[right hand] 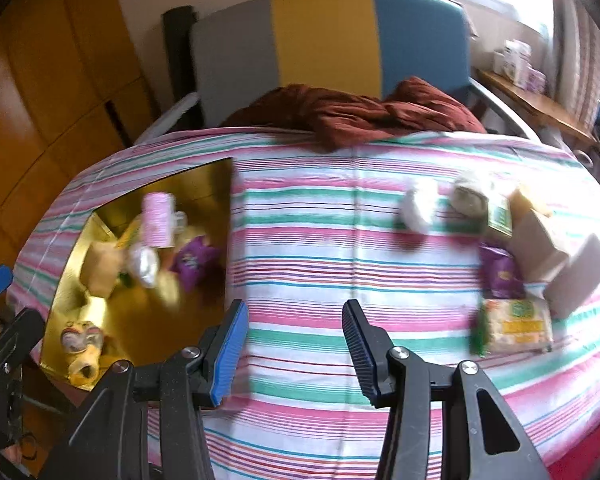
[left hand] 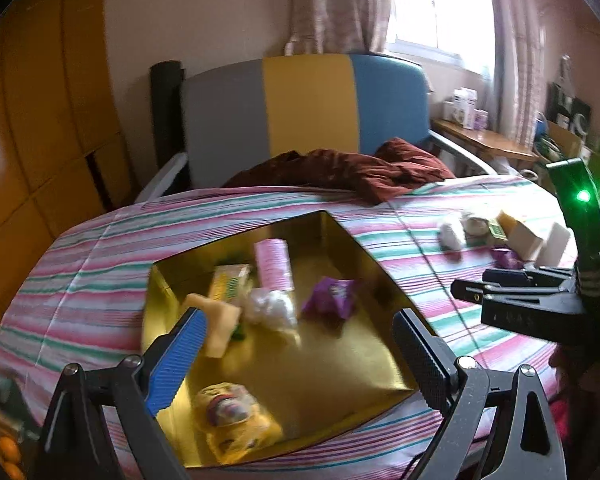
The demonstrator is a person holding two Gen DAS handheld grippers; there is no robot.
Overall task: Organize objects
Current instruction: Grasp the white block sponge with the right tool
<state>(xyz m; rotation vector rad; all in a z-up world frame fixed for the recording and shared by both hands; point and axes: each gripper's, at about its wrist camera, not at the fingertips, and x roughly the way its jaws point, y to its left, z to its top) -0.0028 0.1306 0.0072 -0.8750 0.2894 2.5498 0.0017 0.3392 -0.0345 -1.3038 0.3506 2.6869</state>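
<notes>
- Grippers first: we held the left gripper (left hand: 300, 344) spread wide and empty above the gold tray (left hand: 340, 376).
- Our right gripper (right hand: 296, 348), partly parted, gripped nothing over the striped cloth (right hand: 320, 240).
- Loose packets (right hand: 512, 324) lay right of it.

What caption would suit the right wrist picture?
Open right hand-held gripper over a striped cloth, between a gold box of items and loose packets.

Gold tray (right hand: 216, 184) holding a pink roll (right hand: 158, 220), purple packet (right hand: 192, 260) and yellow pouch (right hand: 82, 354); right of the tray, loose white boxes (right hand: 540, 240) and a snack packet (right hand: 516, 326).
</notes>
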